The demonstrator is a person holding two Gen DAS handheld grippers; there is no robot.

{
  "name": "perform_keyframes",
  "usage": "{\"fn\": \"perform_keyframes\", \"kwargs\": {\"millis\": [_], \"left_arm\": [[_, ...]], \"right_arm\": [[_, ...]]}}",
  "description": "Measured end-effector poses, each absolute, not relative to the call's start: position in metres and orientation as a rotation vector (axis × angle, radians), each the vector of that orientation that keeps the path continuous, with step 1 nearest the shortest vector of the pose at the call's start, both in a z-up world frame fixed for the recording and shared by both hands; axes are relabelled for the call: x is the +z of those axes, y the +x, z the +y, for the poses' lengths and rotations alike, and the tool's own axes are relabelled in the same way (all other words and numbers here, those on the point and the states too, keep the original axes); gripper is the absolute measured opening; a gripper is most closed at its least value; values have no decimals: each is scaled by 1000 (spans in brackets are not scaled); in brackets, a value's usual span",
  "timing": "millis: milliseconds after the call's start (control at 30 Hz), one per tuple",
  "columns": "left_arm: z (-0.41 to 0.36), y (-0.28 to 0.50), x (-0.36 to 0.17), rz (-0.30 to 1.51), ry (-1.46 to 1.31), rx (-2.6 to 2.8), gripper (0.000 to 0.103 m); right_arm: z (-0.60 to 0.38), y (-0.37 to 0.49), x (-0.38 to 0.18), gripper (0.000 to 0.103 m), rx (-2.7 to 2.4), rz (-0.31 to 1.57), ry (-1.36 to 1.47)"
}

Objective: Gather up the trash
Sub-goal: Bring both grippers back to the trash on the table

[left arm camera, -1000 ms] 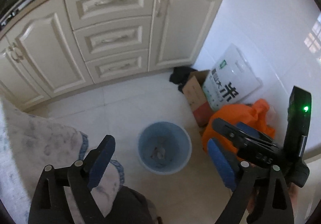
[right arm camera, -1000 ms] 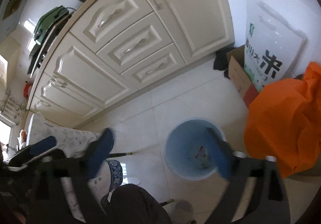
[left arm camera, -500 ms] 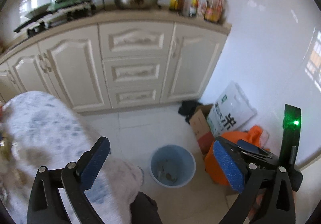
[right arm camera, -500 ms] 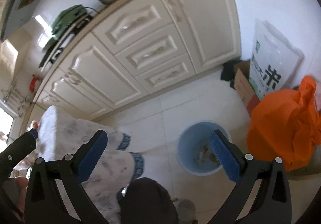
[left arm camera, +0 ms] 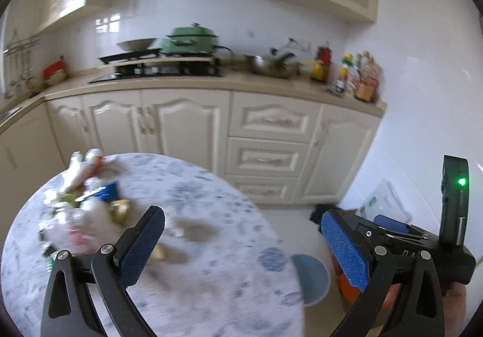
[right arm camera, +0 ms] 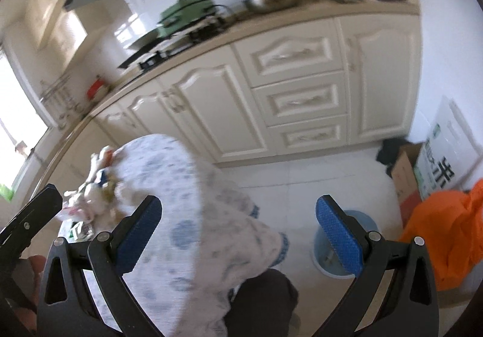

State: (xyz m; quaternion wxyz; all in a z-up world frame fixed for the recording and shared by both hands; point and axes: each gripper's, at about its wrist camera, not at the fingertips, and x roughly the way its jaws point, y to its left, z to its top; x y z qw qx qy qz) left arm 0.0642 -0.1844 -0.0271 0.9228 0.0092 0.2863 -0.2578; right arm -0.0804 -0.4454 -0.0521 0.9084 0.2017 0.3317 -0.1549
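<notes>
Fingers of our left gripper [left arm camera: 241, 240] stand wide apart with nothing between them, above the round table [left arm camera: 211, 291]. Trash [left arm camera: 87, 207] lies on its far left; the blue bin [left arm camera: 314, 276] sits right. Our right gripper [right arm camera: 238, 231] gapes too, empty; trash [right arm camera: 90, 201] left, bin [right arm camera: 329, 264] right.

Bright daylight enters from the blown-out window [right arm camera: 18, 137] at left. Both fisheye views are motion-blurred, bowed at the edges, with dark vignetted corners.
</notes>
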Motion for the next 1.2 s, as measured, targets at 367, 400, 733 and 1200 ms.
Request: {"fn": "perform_keyframes", "kwargs": {"millis": [367, 400, 733, 1200], "left_arm": [[-81, -1, -26, 507, -58, -318, 102], [-76, -5, -27, 505, -61, -304, 102], [-38, -44, -49, 528, -66, -155, 102], [-26, 9, -73, 674, -64, -131, 102]], "right_arm": [[-341, -41, -29, 103, -130, 673, 264], [-330, -37, -28, 103, -111, 673, 247], [-267, -11, -47, 103, -37, 731, 125], [-239, 26, -85, 102, 7, 817, 80]]}}
